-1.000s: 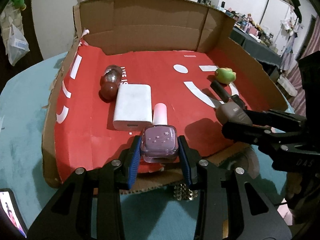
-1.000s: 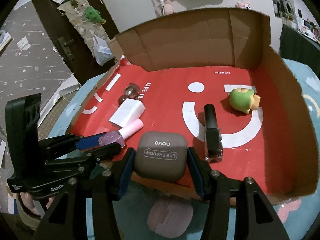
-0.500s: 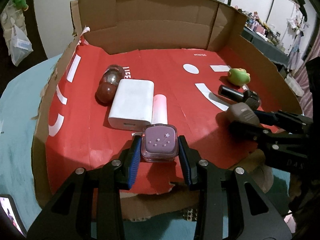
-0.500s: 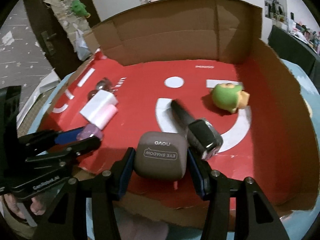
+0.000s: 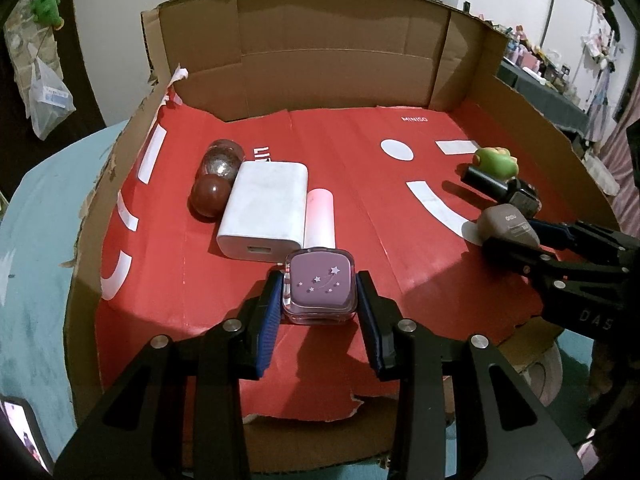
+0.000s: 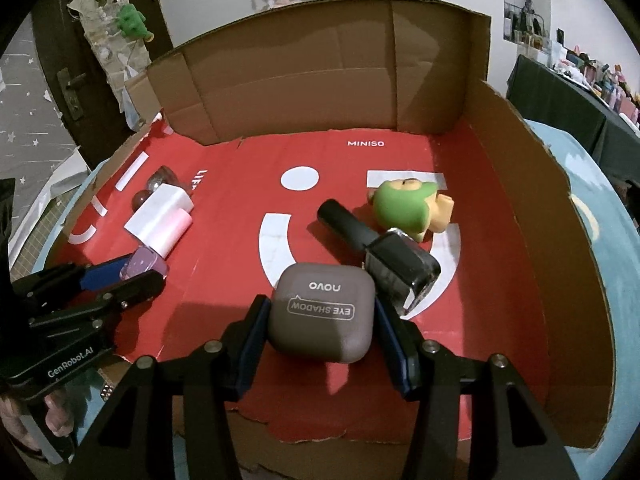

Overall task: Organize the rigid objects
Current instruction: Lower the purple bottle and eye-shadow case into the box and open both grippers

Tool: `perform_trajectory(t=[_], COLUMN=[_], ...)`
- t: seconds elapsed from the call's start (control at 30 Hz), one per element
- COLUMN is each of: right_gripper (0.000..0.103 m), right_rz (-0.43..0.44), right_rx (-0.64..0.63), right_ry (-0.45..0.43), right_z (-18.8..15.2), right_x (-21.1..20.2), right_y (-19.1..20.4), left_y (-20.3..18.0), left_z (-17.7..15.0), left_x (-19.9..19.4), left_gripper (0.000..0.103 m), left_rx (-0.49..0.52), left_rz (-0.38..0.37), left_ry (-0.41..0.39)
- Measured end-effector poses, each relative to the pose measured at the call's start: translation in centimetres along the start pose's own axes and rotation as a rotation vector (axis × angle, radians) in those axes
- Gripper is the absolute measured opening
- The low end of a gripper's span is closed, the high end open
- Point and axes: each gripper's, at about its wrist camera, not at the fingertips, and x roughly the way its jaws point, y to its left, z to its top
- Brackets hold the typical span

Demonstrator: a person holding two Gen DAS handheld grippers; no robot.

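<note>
**Two grippers, two cosmetics over the red-lined box**

At the near edge, the left gripper [image 5: 319, 300] pinched a square lilac glass nail-polish bottle [image 5: 320, 286] with a pale pink cap, lying beside a smooth white rectangular charger [image 5: 264, 210]. The right gripper [image 6: 320, 328] clamped a matte taupe rounded eye-shadow case [image 6: 325, 316], touching a glossy black bottle [image 6: 384, 254]. Farther in lay a green rubbery toy [image 6: 408, 210], all inside the corrugated cardboard box [image 6: 320, 72].

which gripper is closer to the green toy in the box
Right. The right gripper, holding the eye shadow case, sits just in front of the green toy; the left gripper is across the box beside the white charger.
</note>
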Motion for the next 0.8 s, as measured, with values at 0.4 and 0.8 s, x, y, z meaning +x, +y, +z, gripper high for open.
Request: perform_trajectory(t=[0.4,0.8], right_gripper=[0.056,0.056], right_rz=[-0.001,-0.010], right_rx=[0.003,-0.004], right_ry=[-0.003,-0.009], right_z=[0.06,0.18], right_x=[0.15,0.24], right_y=[0.07,0.27], left_y=[0.03,-0.08], left_z=[-0.03,0.46], left_x=[0.03,0.60], left_gripper=[0.034,0.035], left_rx=[-0.006,-0.002], left_rz=[-0.003,0.022], left_ry=[0.001,-0.004])
